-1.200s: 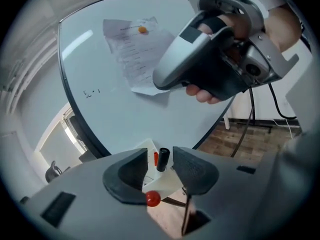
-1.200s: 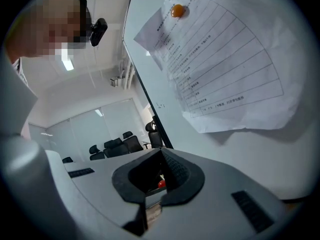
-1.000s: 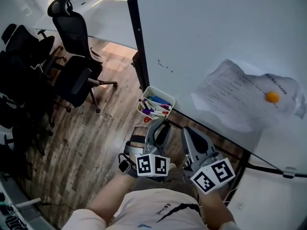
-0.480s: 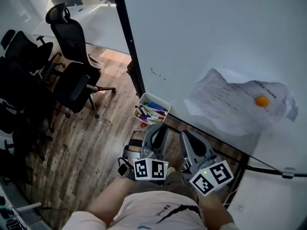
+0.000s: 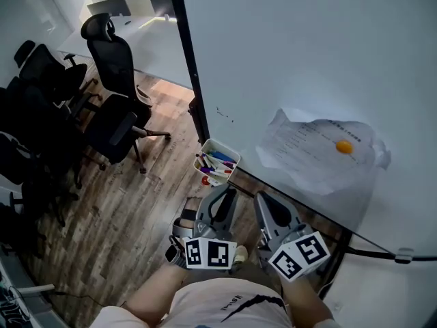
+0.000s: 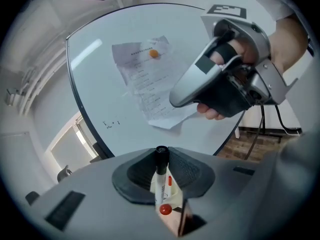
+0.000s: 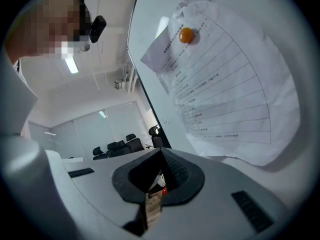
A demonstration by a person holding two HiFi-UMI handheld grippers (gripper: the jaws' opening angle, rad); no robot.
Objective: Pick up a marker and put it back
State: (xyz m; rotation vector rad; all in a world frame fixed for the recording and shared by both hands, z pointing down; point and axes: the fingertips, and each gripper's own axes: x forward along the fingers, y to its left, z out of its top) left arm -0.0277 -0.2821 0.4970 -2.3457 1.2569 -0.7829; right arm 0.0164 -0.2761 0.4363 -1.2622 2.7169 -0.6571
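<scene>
At the far left, several black mesh-backed office chairs (image 5: pixel 113 67) stand on a brown wood-plank floor (image 5: pixel 123 210). Right of them, a small white rectangular plastic tray (image 5: pixel 222 144) hangs at the lower edge of a large white whiteboard (image 5: pixel 287 46), with a bunch of coloured markers (image 5: pixel 213 164) lying in it. Just below the tray in the head view, the grey left gripper (image 5: pixel 227 193) points toward it. Its jaws have just been closing and are clamped on a white marker with a black cap (image 6: pixel 160 176), which stands upright between the dark pads with the cap uppermost, clear of the tray seen through the gap beneath it. Beside it, the grey right gripper (image 5: pixel 263 200) points toward the whiteboard's lower edge with its jaws together and nothing between them. Further right, a crumpled white printed sheet of paper (image 5: pixel 314 152) is pinned to the whiteboard by a small round orange magnet (image 5: pixel 343 146).
</scene>
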